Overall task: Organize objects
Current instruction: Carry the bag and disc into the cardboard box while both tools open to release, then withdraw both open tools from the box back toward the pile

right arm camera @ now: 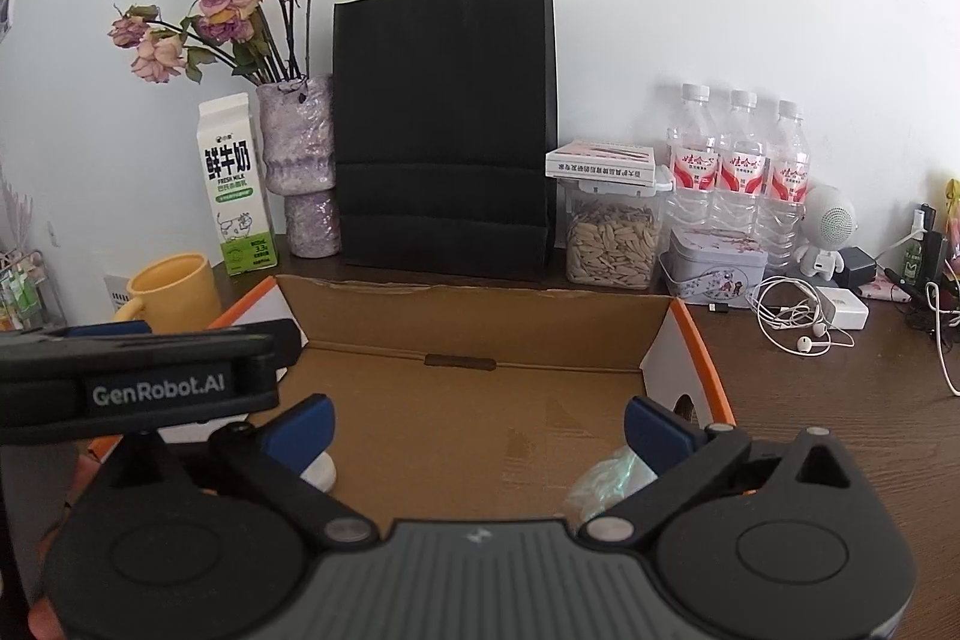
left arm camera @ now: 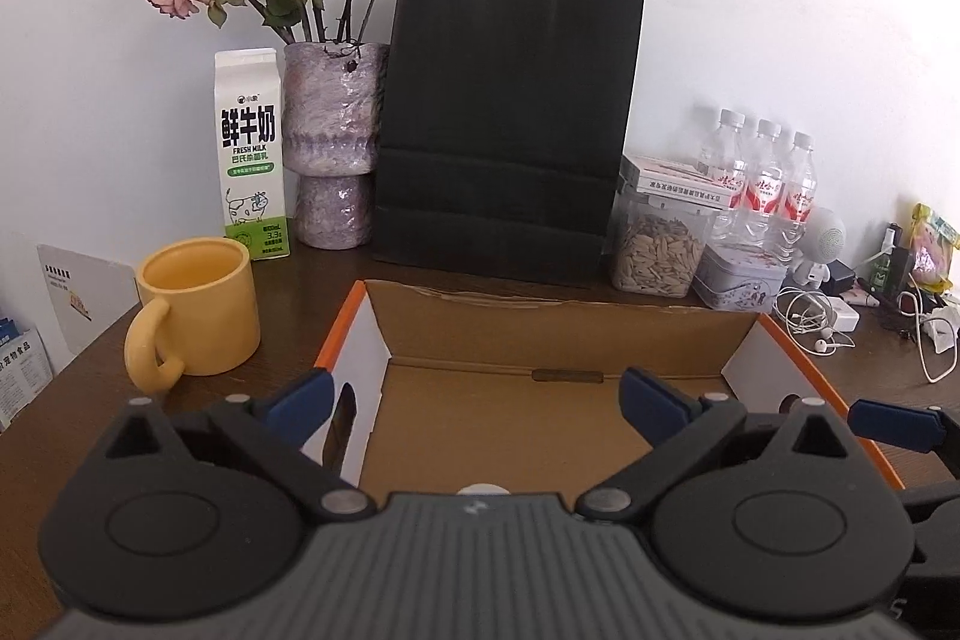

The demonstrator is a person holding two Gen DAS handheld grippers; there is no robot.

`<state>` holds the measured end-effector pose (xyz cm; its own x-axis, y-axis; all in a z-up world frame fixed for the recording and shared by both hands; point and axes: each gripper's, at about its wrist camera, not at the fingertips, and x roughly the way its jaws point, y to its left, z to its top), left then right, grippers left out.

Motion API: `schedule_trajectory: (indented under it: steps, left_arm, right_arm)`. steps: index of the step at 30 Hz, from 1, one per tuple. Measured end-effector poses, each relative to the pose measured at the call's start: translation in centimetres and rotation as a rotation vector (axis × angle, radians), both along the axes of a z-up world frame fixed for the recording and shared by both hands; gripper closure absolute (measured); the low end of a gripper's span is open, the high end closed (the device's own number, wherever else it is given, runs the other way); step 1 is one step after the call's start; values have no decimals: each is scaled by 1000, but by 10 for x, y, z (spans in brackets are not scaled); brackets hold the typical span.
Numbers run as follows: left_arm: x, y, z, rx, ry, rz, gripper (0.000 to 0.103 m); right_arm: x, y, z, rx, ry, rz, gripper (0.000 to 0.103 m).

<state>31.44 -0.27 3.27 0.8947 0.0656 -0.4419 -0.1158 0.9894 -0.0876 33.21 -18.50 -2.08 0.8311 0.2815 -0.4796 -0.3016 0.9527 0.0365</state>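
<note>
On the dark wooden desk (right arm camera: 840, 430) the open cardboard box (right arm camera: 480, 400) lay straight ahead at lower centre — both the left gripper (left arm camera: 477, 397) and the right gripper (right arm camera: 480, 427) were spread wide, nothing held, the right nearer a crumpled wrapper (right arm camera: 606, 481) inside.

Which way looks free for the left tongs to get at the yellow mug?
Probably yes: the yellow mug stands alone left of the cardboard box, nothing between it and the open left tongs.
</note>
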Motion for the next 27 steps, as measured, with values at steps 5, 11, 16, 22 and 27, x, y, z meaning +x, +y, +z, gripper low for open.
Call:
schedule_trajectory:
  steps: [5, 11, 16, 22, 27]
  left_arm:
    - [-5, 0, 5, -4, -15, 0, 0]
    - [-24, 2, 16, -18, -54, -7, 0]
    - [-47, 2, 22, -21, -76, -16, 0]
    - [-81, 5, 26, -16, -90, -32, 0]
    - [-115, 10, 25, -11, -93, -41, 0]
  right_arm:
    - [-5, -4, 4, 15, -17, -1, 0]
    - [-23, -10, 16, 36, -69, 10, 0]
    - [-45, -18, 24, 51, -103, 19, 0]
    - [-82, -28, 31, 48, -135, 39, 0]
    - [-118, -38, 28, 35, -139, 57, 0]
